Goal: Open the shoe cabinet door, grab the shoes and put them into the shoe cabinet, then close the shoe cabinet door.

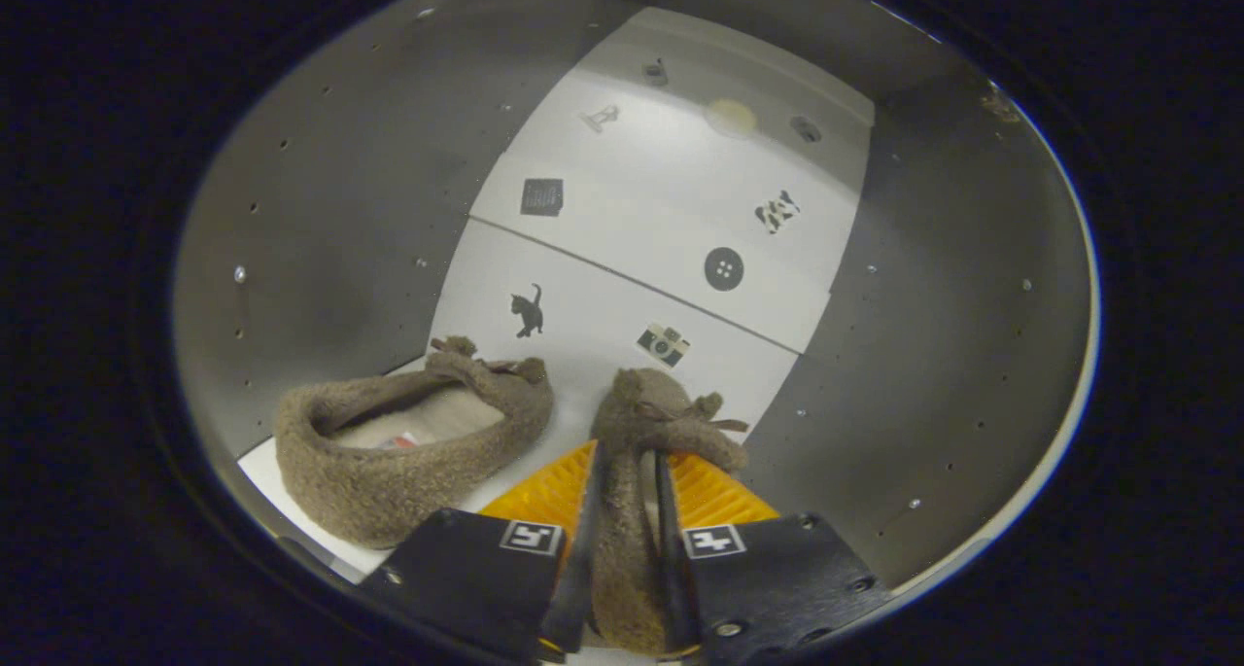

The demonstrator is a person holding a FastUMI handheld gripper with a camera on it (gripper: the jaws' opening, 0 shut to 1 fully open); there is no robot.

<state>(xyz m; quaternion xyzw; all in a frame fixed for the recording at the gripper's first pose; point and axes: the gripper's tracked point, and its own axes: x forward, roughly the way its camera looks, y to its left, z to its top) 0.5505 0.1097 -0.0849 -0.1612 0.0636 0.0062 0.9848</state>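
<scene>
I am looking into the shoe cabinet, with its white back wall (pixel 671 209) carrying small picture stickers. A fuzzy brown slipper (pixel 408 452) rests on the white shelf (pixel 267 481) to the left of my fingers, its opening facing up. A second matching slipper (pixel 646 423) is pinched at its edge between my two fingers, toe pointing toward the back wall. My gripper (pixel 627 510) is shut on this slipper, which sits beside the first one.
Grey cabinet side walls with rows of small peg holes close in at the left (pixel 330 209) and the right (pixel 952 335). The back panel has a horizontal seam and a few fittings near its top.
</scene>
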